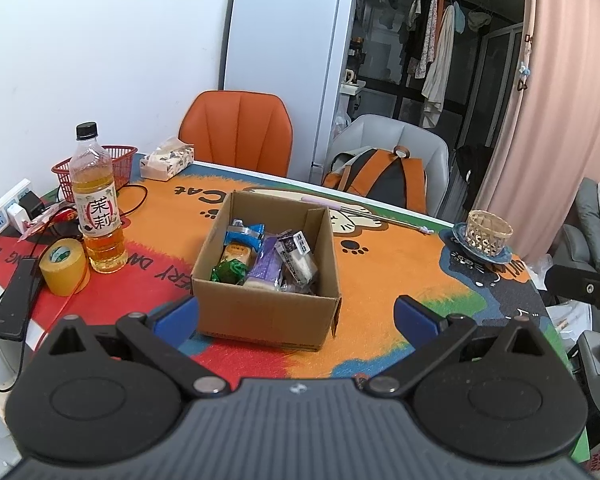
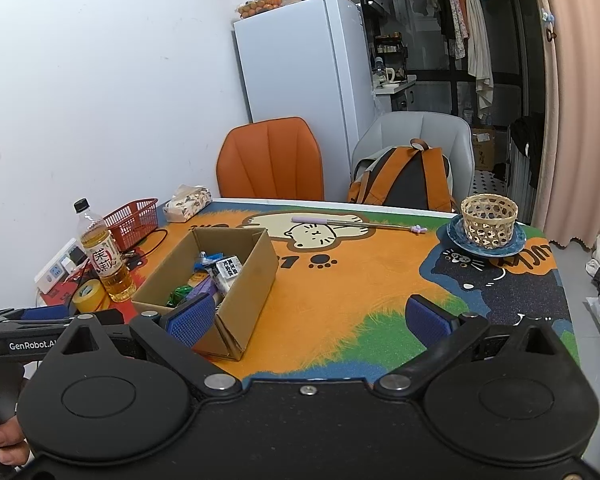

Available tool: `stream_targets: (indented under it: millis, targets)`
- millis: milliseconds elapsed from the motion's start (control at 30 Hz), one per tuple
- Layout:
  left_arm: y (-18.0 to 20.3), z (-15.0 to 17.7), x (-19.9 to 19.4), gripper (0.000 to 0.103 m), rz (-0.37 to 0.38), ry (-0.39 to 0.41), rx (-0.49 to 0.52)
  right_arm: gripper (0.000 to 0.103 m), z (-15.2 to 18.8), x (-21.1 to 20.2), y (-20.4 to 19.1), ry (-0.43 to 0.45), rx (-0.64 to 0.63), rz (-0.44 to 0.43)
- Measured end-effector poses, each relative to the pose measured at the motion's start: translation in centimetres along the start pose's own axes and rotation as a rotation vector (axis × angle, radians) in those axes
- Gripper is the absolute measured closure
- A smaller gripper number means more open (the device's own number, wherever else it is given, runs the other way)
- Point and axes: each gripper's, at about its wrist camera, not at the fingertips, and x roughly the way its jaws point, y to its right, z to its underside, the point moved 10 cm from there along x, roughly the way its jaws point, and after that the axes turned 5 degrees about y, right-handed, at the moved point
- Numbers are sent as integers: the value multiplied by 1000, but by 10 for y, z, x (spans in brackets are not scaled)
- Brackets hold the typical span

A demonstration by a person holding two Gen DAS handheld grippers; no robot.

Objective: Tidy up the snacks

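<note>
An open cardboard box (image 1: 260, 312) (image 2: 256, 276) sits on the colourful cat-print table mat. Inside lie several wrapped snacks: a blue packet (image 1: 244, 236), a green one (image 1: 228, 272), a purple one (image 1: 266, 264) and a black-and-white one (image 1: 298, 254) (image 2: 228, 270). My left gripper (image 1: 296, 316) is open just in front of the box, its blue pads either side of the near wall, holding nothing. My right gripper (image 2: 312, 318) is open and empty to the right of the box, its left pad (image 2: 192, 318) near the box's front corner.
A tea bottle (image 1: 96, 204), yellow tape roll (image 1: 62, 266), red basket (image 1: 118, 164), tissue pack (image 1: 166, 158) and power strip (image 1: 4, 212) crowd the left side. A woven basket on a blue plate (image 2: 488, 220) and a purple stick (image 2: 340, 222) lie far right. Two chairs stand behind.
</note>
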Motion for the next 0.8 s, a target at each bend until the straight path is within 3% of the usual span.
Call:
stream_targets:
  millis: [800]
  targets:
    - [-2,0,-1,0,-4,-1,5,0,1,-1,1,-3,5,-1]
